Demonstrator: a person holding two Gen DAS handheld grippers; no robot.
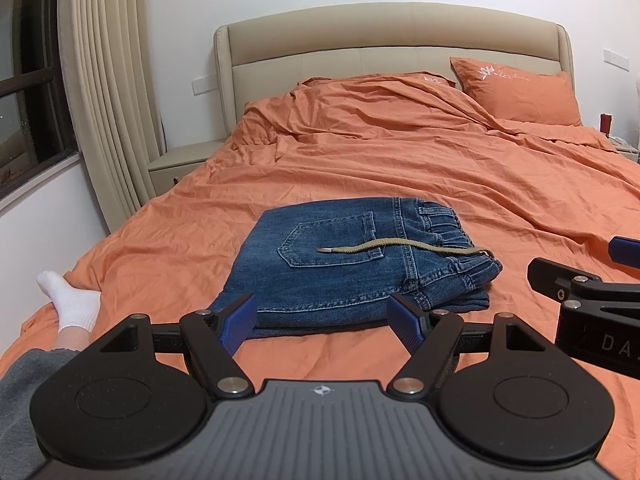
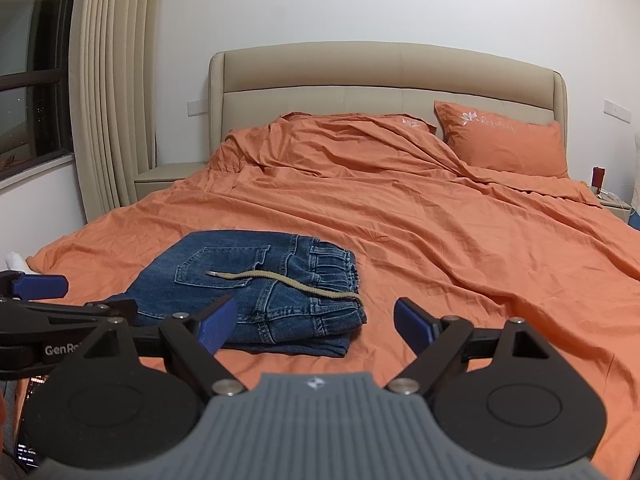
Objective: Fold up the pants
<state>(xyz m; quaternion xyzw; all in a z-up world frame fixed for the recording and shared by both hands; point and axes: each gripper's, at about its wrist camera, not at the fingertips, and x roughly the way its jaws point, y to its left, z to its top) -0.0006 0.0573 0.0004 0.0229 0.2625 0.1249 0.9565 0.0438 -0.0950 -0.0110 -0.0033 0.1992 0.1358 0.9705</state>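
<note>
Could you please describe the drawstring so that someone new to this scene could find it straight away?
On the orange bed lies a folded pair of blue jeans. Across their back pocket runs the drawstring, a thin tan cord with a pale tip, the only non-denim thing there.

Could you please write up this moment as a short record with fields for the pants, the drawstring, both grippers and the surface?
pants: jeans folded into a compact stack, back pocket up
drawstring: tan cord lying loose across the top
left gripper: open, holding nothing, just short of the stack's near edge
right gripper: open, holding nothing, near the stack's right corner
surface: bed with orange sheet
</note>
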